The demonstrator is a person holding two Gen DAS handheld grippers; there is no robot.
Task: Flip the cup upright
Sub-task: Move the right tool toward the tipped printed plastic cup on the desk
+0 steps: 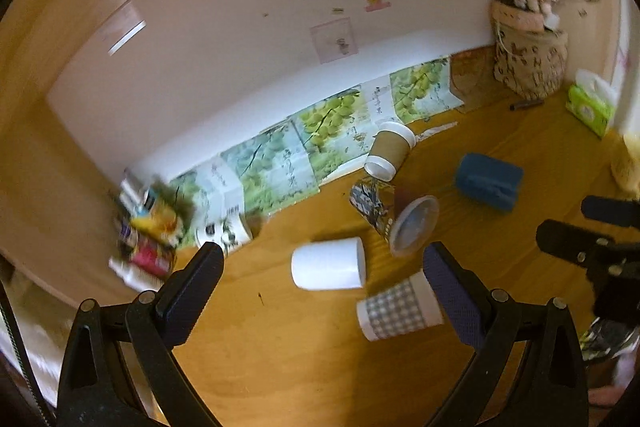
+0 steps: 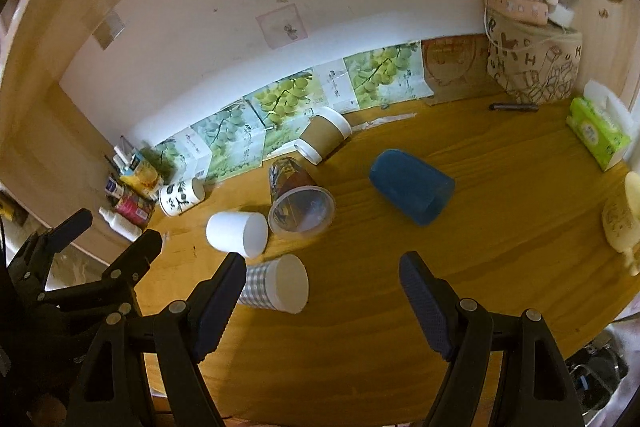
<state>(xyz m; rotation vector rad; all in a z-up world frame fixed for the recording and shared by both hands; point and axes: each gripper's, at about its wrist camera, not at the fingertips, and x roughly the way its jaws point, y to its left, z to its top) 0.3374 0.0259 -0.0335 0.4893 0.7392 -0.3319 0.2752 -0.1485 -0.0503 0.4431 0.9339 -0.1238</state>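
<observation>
Several cups lie on their sides on the wooden table (image 2: 440, 267): a plain white cup (image 1: 328, 264) (image 2: 237, 231), a grey checked cup (image 1: 398, 309) (image 2: 278, 287), a clear printed cup (image 1: 394, 219) (image 2: 298, 201), a brown sleeved cup (image 1: 390, 149) (image 2: 324, 139) and a blue cup (image 1: 489, 181) (image 2: 412, 187). My left gripper (image 1: 322, 267) is open and empty, its fingers either side of the white cup, above the table. My right gripper (image 2: 322, 275) is open and empty, near the checked cup. It also shows at the right edge of the left wrist view (image 1: 592, 227).
A panda-print cup (image 2: 180, 197) lies on its side by bottles and packets (image 2: 132, 191) at the table's left end. Grape-print cartons (image 2: 288, 103) line the wall. A patterned basket with a doll (image 2: 534, 63), a pen (image 2: 514, 107), a green tissue pack (image 2: 598, 131) and a cream figure (image 2: 622, 219) stand at right.
</observation>
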